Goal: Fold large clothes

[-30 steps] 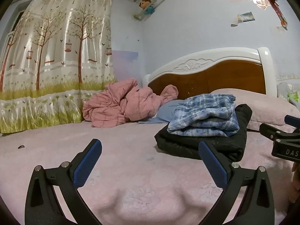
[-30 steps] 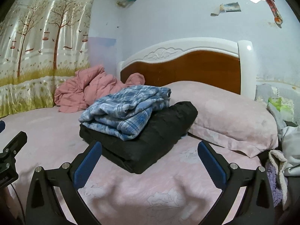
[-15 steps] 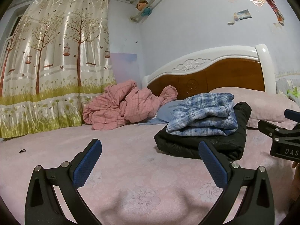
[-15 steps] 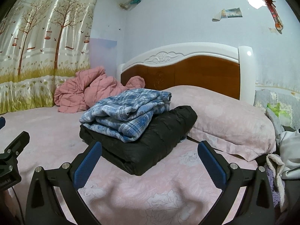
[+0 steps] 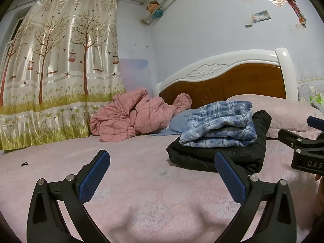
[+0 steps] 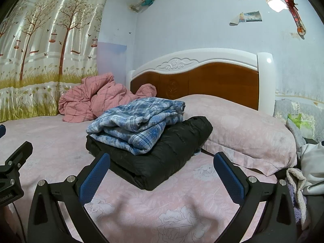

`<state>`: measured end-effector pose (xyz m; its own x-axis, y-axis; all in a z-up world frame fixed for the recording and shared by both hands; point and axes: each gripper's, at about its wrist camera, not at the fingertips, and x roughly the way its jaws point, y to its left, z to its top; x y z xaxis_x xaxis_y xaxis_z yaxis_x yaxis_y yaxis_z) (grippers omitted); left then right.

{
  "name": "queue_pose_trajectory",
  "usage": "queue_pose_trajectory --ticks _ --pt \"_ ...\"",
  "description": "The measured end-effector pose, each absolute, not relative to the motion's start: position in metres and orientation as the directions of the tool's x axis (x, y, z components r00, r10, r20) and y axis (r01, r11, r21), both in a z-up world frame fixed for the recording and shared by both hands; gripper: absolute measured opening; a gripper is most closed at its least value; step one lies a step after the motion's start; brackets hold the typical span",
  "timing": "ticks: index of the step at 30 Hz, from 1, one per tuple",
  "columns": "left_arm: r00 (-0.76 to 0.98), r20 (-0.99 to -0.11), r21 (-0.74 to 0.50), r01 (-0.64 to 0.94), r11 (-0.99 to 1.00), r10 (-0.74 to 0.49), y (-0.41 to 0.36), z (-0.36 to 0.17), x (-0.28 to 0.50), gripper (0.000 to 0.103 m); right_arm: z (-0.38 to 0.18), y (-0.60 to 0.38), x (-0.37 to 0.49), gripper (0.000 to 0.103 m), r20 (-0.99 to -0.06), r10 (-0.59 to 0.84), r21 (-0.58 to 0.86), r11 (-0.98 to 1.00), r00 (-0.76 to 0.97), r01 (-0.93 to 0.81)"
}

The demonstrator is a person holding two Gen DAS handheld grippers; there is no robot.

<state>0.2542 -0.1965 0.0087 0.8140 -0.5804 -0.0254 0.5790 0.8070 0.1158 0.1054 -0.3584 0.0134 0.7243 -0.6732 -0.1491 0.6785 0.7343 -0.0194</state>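
Note:
A folded blue plaid garment (image 5: 220,127) (image 6: 137,121) lies on top of a folded black padded jacket (image 5: 232,156) (image 6: 172,151) on the pink bed. My left gripper (image 5: 162,174) is open and empty, low over the bedspread in front and left of the stack. My right gripper (image 6: 162,174) is open and empty, just in front of the stack. The right gripper also shows at the right edge of the left wrist view (image 5: 303,147); the left gripper's body shows at the left edge of the right wrist view (image 6: 12,168).
A crumpled pink checked quilt (image 5: 137,113) (image 6: 91,99) lies by the headboard (image 5: 232,81) near the tree-print curtain (image 5: 54,70). A pink pillow (image 6: 243,125) lies behind the stack. More clothes (image 6: 309,162) hang at the bed's right edge. A small dark item (image 5: 25,164) lies far left.
Both grippers have tilted up a little and drawn slightly back, so the stack sits lower in both views. The clothes have not moved and both grippers stay open.

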Motion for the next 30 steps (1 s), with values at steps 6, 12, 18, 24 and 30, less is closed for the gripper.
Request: queue_pose_trajectory --ticks 6,12,18,24,30 --pt "0.814 -0.026 0.116 0.579 0.807 -0.58 -0.1965 0.009 0.2541 0.103 0.0132 -0.3583 0.1057 0.103 -0.148 -0.673 -0.021 0.734 0.724 0.678" --pt "0.814 -0.025 0.117 0.579 0.807 -0.58 -0.1965 0.0093 0.254 0.103 0.0128 -0.3583 0.1059 0.103 -0.148 -0.673 -0.021 0.734 0.724 0.678" --pt "0.816 -0.023 0.116 0.576 0.809 -0.578 -0.1958 0.0095 0.2536 0.103 0.0124 -0.3586 0.1063 0.103 -0.147 -0.674 -0.022 0.734 0.724 0.678" --pt "0.82 -0.02 0.109 0.57 0.814 -0.571 -0.1955 0.0069 0.2551 0.103 0.0131 -0.3589 0.1068 0.103 -0.148 -0.673 -0.023 0.735 0.724 0.678" --pt "0.821 -0.022 0.112 0.569 0.815 -0.571 -0.1957 0.0066 0.2557 0.103 0.0153 -0.3602 0.1075 0.103 -0.149 -0.672 -0.024 0.736 0.725 0.677"
